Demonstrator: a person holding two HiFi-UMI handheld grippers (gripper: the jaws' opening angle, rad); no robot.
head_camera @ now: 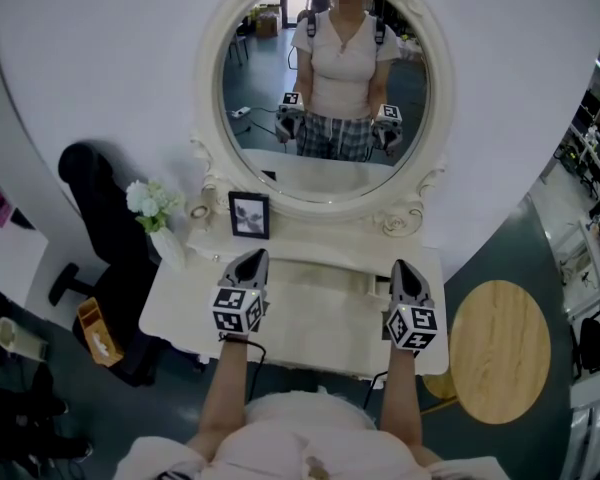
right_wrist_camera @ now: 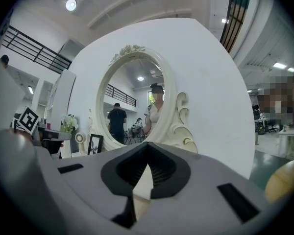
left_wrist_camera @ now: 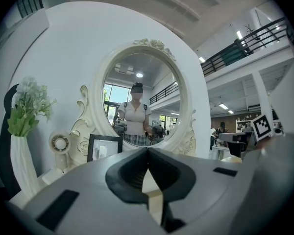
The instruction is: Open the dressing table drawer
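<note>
left tongs, right tongs: tips together

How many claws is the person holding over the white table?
2. The left claw hangs over the dressing table's left side, the right claw over its right side, both shut. The mirror repeats them as reflections only.

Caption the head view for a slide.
Shut, empty left tool and right tool above the dressing table, facing the mirror.

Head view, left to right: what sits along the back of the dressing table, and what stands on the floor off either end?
Black chair → white flowers → small round white object → picture frame → round wooden table.
</note>
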